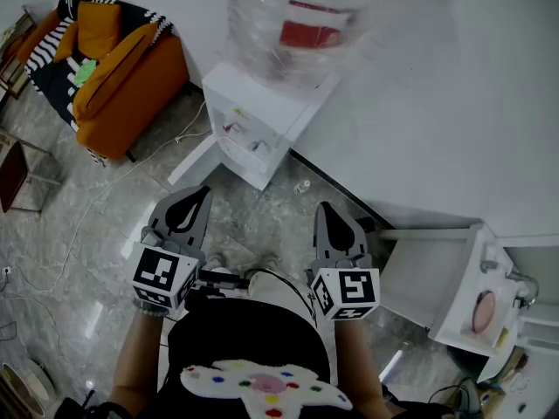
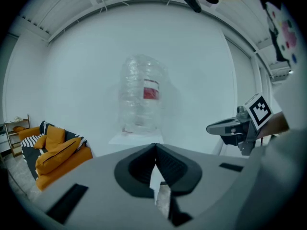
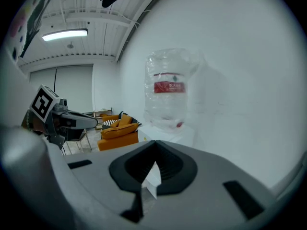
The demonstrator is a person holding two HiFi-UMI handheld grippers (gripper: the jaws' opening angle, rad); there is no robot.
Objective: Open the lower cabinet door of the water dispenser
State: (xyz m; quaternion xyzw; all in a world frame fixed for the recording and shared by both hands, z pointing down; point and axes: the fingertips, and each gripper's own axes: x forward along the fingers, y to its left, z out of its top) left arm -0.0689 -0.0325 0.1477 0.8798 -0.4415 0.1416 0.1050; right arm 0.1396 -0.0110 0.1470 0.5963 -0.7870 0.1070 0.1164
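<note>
While each pair of jaws is pressed together on nothing, the left gripper point(image 1: 199, 195) and right gripper point(image 1: 326, 209) sit side by side, well apart from the water dispenser point(image 1: 262, 112) against the wall point(image 1: 454, 103) ahead.

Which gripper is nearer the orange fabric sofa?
Left. The left gripper is below and right of the orange fabric sofa in the head view, well apart; the right gripper is farther right again.
</note>
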